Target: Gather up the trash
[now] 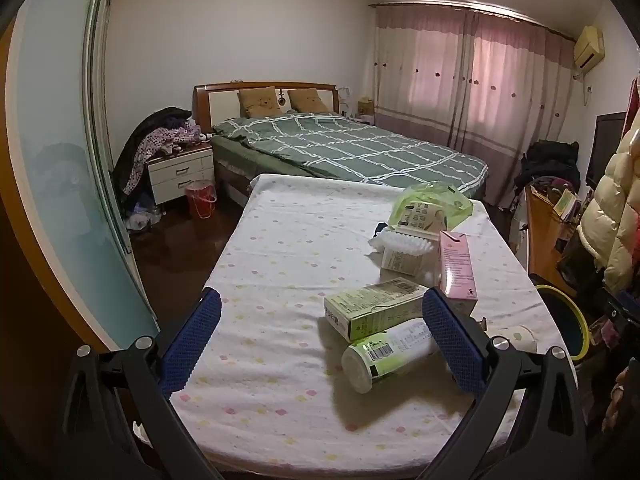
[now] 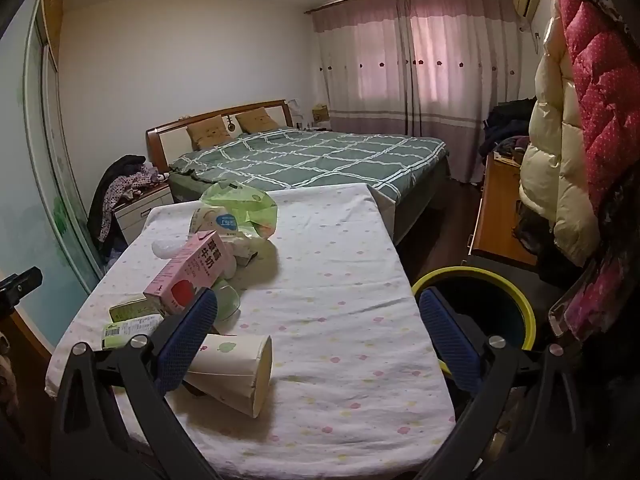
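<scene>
- Blue pads of the left gripper (image 1: 320,338) stand wide apart at the bottom of the left view, with nothing pressed between them.
- Between them, toward the right pad, a green bottle (image 1: 384,356) lies on its side on the table (image 1: 280,240).
- Just behind the bottle lies a green box (image 1: 374,308), touching it.
- At right of the box a pink carton (image 1: 456,264) stands, and behind it a white brush (image 1: 404,242) and a green bag (image 1: 432,206).
- In the right view, the right gripper (image 2: 318,336) is also spread wide and holds nothing.
- A paper cup (image 2: 236,372) lies on its side at lower left, beside the left pad.
- A bin (image 2: 512,300) with yellow rim stands at the right edge of the table.
- A bed (image 2: 312,156) is behind.
</scene>
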Motion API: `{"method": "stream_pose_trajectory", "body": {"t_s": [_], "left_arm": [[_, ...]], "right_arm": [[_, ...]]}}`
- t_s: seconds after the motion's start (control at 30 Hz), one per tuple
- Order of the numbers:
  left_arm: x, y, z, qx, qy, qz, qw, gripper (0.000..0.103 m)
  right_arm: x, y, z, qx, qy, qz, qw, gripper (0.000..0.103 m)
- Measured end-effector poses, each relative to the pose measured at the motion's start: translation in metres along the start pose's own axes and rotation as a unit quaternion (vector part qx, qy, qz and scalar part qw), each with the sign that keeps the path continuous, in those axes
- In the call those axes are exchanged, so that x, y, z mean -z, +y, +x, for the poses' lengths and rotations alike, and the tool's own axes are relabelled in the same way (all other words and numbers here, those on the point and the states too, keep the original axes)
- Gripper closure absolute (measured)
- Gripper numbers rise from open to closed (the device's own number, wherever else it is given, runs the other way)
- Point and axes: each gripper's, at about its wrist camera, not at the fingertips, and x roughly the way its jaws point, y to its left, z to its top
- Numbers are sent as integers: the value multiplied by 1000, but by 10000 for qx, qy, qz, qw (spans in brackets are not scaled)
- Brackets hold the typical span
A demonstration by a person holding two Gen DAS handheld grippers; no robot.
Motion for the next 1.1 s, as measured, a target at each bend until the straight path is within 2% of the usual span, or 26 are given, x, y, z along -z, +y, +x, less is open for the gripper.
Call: {"method": "stream_pose_trajectory", "body": {"t_s": [0.8, 0.87, 1.1], "left_arm": [[-1, 1, -13, 85, 43, 75, 9999, 4], [2, -9, 0, 90, 64, 102, 9999, 4], [2, -11, 1, 112, 92, 119, 9998, 4]], "right_arm": [[3, -1, 5, 9, 33, 63, 10000, 6], [3, -2, 5, 6, 35, 65, 10000, 6], [4, -1, 6, -2, 34, 79, 10000, 6]]}}
